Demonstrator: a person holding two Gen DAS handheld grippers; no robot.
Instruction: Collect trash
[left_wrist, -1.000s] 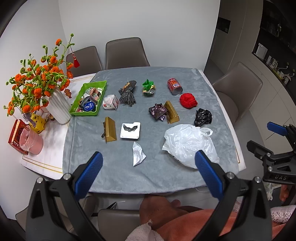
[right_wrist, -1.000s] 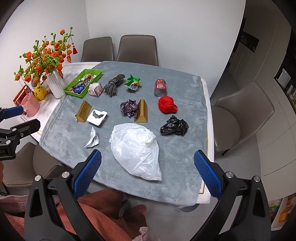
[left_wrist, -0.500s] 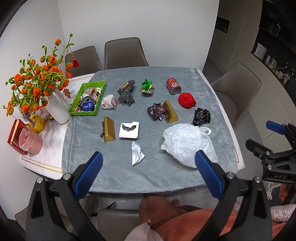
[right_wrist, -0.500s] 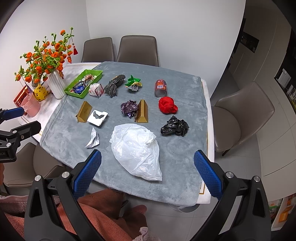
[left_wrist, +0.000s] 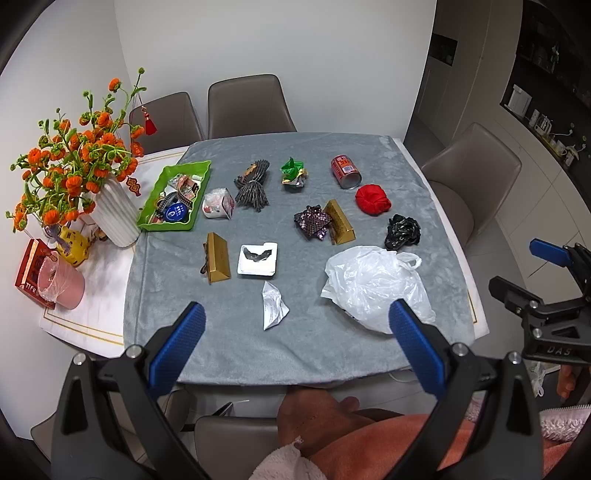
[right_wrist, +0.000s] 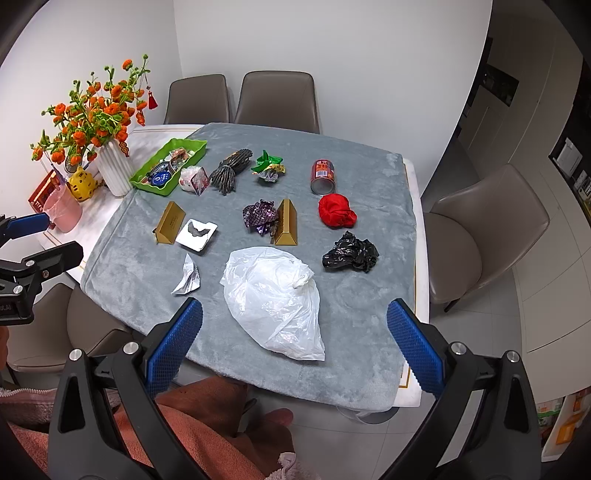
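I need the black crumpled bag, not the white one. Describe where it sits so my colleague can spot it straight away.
Start at the grey cloth covering the table and find the big white plastic bag near the front edge. The black crumpled bag lies just beyond it toward the right side, in front of the red ball of cloth. It is the only glossy black, scrunched lump on that side.

Bare grey cloth (left_wrist: 229, 343) fronts the white bag (left_wrist: 376, 280).
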